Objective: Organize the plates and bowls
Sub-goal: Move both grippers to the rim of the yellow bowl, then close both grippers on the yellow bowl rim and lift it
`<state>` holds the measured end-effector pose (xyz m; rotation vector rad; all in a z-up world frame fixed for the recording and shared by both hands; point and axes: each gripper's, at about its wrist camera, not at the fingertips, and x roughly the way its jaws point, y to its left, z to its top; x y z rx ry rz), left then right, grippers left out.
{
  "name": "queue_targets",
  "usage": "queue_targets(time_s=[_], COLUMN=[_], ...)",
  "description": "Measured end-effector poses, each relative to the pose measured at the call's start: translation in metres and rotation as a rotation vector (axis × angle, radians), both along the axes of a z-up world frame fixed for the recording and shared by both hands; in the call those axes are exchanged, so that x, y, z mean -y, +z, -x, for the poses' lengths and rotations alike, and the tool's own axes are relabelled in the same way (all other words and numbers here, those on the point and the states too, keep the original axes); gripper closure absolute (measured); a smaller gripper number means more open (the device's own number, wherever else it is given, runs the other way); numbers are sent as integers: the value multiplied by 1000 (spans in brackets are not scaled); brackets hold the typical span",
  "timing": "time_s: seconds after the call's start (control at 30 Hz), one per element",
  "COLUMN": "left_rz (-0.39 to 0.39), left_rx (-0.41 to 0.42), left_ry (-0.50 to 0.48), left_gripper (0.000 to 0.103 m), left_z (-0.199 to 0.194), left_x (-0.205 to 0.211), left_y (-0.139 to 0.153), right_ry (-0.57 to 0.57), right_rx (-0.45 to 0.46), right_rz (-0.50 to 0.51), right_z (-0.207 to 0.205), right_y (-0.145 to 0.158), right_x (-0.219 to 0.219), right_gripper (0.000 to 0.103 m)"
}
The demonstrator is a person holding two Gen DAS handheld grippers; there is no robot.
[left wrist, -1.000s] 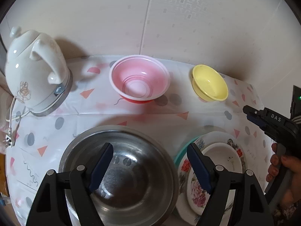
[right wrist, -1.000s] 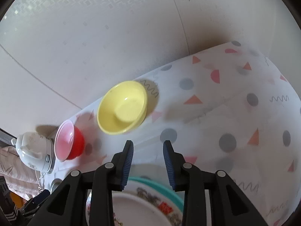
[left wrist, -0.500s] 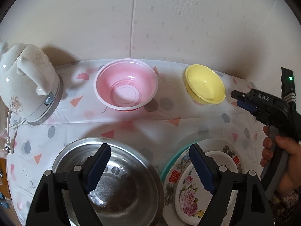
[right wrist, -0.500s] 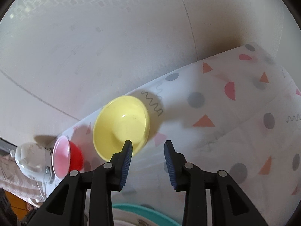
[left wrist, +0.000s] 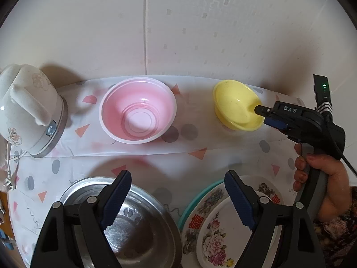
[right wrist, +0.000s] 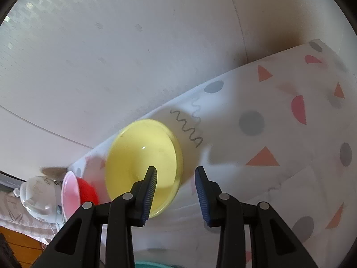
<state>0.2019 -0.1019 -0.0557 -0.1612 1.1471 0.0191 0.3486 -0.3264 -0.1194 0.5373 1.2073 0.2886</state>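
A small yellow bowl (left wrist: 236,105) stands at the back right of the table, next to a pink bowl with a red outside (left wrist: 137,110). My right gripper (right wrist: 176,176) is open, with the yellow bowl's (right wrist: 142,163) near rim between its jaws; it also shows in the left wrist view (left wrist: 264,115). My left gripper (left wrist: 176,192) is open and empty, above a steel bowl (left wrist: 133,225) and a stack of floral plates (left wrist: 214,227) over a teal plate (left wrist: 200,193).
A white ceramic kettle (left wrist: 26,109) with a cord stands at the left. The wall runs just behind the bowls. A patterned cloth (right wrist: 279,134) covers the table. The pink bowl (right wrist: 71,192) lies left of the yellow one in the right wrist view.
My right gripper has moved forward to the yellow bowl, so its rim now lies between the jaws. My left gripper has pulled back and up a little.
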Motion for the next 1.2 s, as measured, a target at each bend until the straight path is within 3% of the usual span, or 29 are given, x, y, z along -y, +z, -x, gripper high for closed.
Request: queue_targets(time_s=[0.17, 0.47, 1.2], left_rz=[-3, -4, 27], left_rx=[-16, -27, -67], left_ry=[-6, -7, -60], left_gripper=[17, 17, 17], left_z=[-6, -25, -91], left_x=[5, 9, 51], left_y=[-4, -8, -32], right_ry=[24, 80, 97], right_rx=[-20, 15, 23], right_rz=[33, 32, 36], right_z=[-4, -2, 16], right_y=[-9, -9, -13], right_x=[-5, -7, 11], right_gripper=[72, 91, 91])
